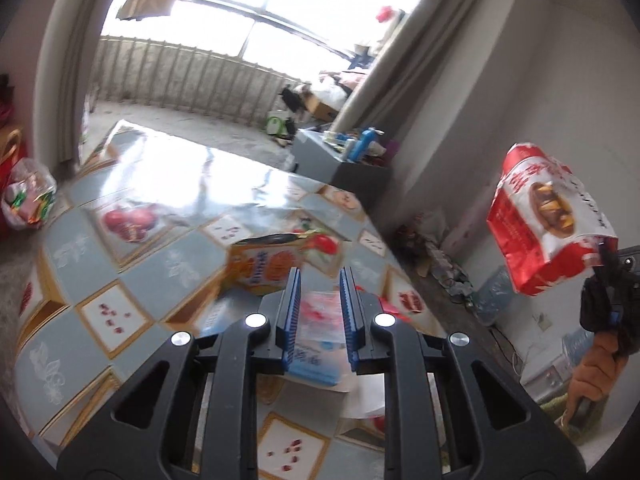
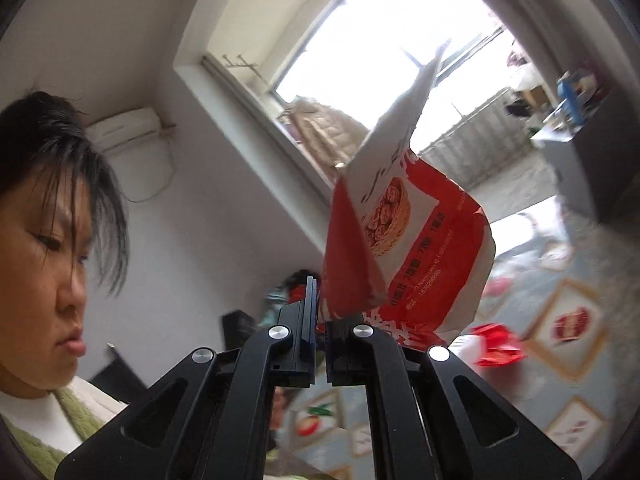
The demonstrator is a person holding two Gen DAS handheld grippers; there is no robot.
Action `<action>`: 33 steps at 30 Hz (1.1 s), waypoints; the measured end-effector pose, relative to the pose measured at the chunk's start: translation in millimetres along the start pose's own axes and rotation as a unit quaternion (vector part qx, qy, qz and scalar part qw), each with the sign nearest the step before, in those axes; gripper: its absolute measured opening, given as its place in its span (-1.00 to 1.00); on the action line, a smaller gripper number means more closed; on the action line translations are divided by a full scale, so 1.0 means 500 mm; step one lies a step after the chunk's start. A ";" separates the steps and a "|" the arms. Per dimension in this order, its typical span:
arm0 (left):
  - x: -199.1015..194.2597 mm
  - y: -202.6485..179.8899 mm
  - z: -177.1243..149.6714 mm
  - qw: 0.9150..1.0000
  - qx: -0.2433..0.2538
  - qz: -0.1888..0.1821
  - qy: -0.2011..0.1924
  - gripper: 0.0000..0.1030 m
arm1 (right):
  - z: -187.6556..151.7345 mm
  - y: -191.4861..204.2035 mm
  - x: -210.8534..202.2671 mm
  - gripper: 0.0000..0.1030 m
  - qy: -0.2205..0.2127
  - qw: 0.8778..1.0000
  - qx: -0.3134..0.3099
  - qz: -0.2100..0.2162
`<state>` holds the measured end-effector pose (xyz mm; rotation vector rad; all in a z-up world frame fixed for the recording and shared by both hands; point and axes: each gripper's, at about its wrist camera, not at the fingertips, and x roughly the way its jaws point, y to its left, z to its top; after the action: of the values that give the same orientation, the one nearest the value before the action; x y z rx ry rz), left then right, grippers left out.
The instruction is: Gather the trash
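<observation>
1. The left gripper [image 1: 320, 300] hung low over the table [image 1: 132, 264], its blue-padded fingers [image 1: 291, 312] spread apart with nothing between them. Below the gap lay a blurred, clear packet [image 1: 320, 320] printed pink above and blue below; whether the pads touched it could not be told.

2. Just beyond the fingertips an orange snack box [image 1: 266, 266] sat on the fruit-patterned tablecloth, leaning a little.

3. The right gripper [image 2: 318, 304] was raised off the table, clamped on the lower corner of a red-and-white paper bag [image 2: 404, 248] — the bag stood up and away from the jaws, its mouth open toward the window [image 2: 380, 32]. In the left wrist view the same bag [image 1: 548, 220] hung in the air to the right of the table, held out by the person's hand [image 1: 596, 368].

4. A crumpled red wrapper [image 2: 498, 344] lay on the tablecloth beyond the right gripper.

5. At the table's far left edge sat a clear plastic bag [image 1: 28, 204] of coloured scraps.

6. Farther off stood a grey cabinet [image 1: 340, 160] with clutter on top — behind it, the bright window and a curtain [image 1: 384, 92].
</observation>
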<state>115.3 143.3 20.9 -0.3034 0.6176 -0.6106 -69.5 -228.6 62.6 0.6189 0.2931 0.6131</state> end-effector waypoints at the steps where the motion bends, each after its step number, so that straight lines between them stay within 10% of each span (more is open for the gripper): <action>1: 0.010 -0.021 0.000 1.000 0.011 -0.012 0.004 -0.66 | -0.002 -0.008 -0.016 -0.93 0.006 1.000 -0.006 -0.019; 12: 0.132 -0.168 -0.052 0.991 0.068 -0.084 0.075 -0.66 | -0.188 -0.159 0.010 -0.80 0.235 0.945 -0.032 -0.228; 33: 0.118 -0.122 -0.168 0.976 0.130 -0.068 0.162 -0.65 | -0.215 -0.237 0.055 -0.91 0.204 0.948 0.029 -0.241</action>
<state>74.6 52.2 -44.4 0.0028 0.8242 -0.8743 -41.6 -239.7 -96.8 0.4475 0.8280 0.2534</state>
